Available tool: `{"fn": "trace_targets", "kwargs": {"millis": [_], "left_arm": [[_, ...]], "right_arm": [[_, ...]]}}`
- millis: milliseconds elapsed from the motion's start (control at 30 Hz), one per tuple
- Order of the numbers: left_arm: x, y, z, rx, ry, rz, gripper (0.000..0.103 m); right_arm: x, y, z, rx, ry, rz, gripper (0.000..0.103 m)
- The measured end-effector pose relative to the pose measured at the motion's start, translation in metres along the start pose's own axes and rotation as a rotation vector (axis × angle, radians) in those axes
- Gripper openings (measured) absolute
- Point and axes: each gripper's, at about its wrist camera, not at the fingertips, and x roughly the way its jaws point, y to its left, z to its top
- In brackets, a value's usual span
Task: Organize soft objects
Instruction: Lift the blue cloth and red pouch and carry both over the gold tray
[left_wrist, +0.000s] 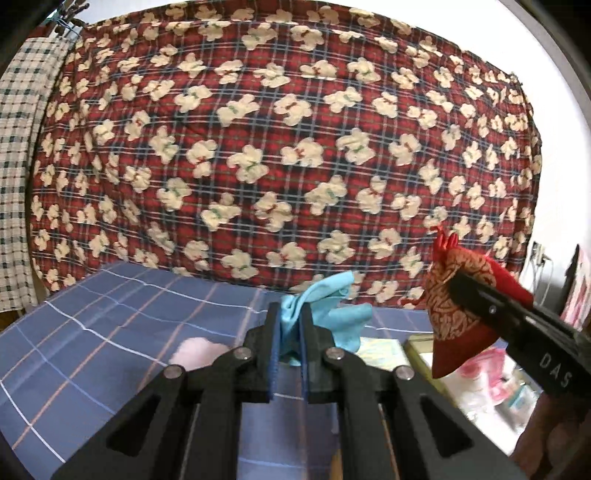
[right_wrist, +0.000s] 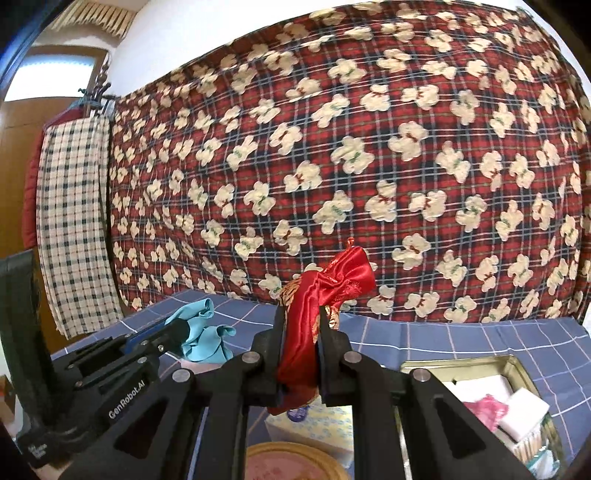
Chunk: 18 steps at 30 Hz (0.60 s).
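Left wrist view. Left gripper (left_wrist: 289, 332): jaws clamped on a crumpled light-blue cloth (left_wrist: 325, 314), held above the blue plaid tablecloth (left_wrist: 92, 332). Right gripper (left_wrist: 476, 295) enters from the right, closed on a red satin pouch with gold brocade (left_wrist: 454, 321). A pale pink fluffy item (left_wrist: 199, 352) lies near left on the table, seen only here. Risk: the cloth is pinched by one fold; a jerk could slip it free.

Right wrist view. Right gripper (right_wrist: 301, 343): jaws pressed on the red satin pouch (right_wrist: 321, 306), its loose top flopping far of the pads. Left gripper (right_wrist: 173, 334) sits to the left, holding the blue cloth (right_wrist: 205, 339). Shown only here: an open metal tin (right_wrist: 517, 373) at near right holding white and pink items, and a round gold-rimmed lid (right_wrist: 291, 461) nearest. Risk: the slippery satin may slide out, or its hanging end catch the tin's rim.
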Motion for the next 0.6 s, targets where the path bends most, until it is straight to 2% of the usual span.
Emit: {"fn": "trace_targets", "kwargs": {"millis": [367,600], "left_arm": [[-0.013,-0.066,0.010,0.022,0.039,-0.164,0.007],[-0.022,-0.113,0.003,0.059,0.064,-0.265,0.007]], "right_arm": [[-0.050,-0.058,-0.005,0.055,-0.030,-0.057,0.014],[-0.081,-0.094,-0.015,0.088,-0.034,-0.102,0.014]]}}
